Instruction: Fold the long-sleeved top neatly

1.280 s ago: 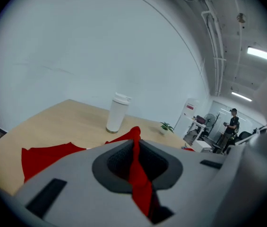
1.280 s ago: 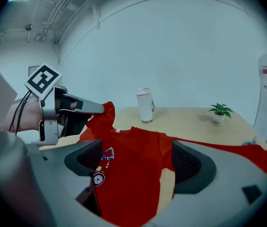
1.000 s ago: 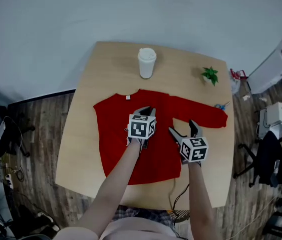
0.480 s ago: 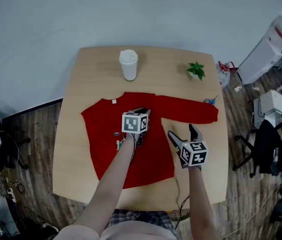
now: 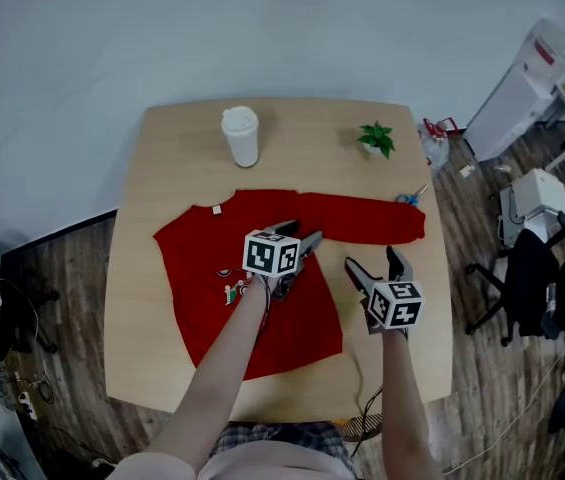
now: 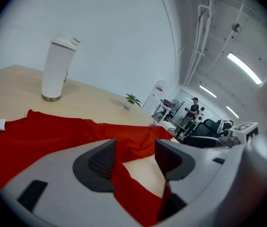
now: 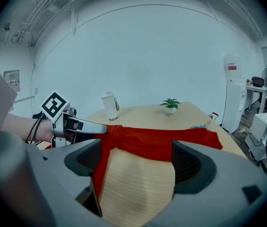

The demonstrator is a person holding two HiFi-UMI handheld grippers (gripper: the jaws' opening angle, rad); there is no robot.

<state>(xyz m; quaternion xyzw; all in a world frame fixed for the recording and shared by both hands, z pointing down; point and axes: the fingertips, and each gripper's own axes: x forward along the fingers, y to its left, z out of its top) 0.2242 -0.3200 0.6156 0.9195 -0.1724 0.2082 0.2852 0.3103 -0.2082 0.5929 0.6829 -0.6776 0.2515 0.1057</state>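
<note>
**Soft, even light; fisheye gripper views**

The head view is evenly lit and rather dull, with weak shadows. Both gripper views bend strongly and darken at the corners. Above and right of the left gripper (image 6: pixel 135 157), ceiling light strips (image 6: pixel 243 69) glare; its near body looks blurred.
</note>
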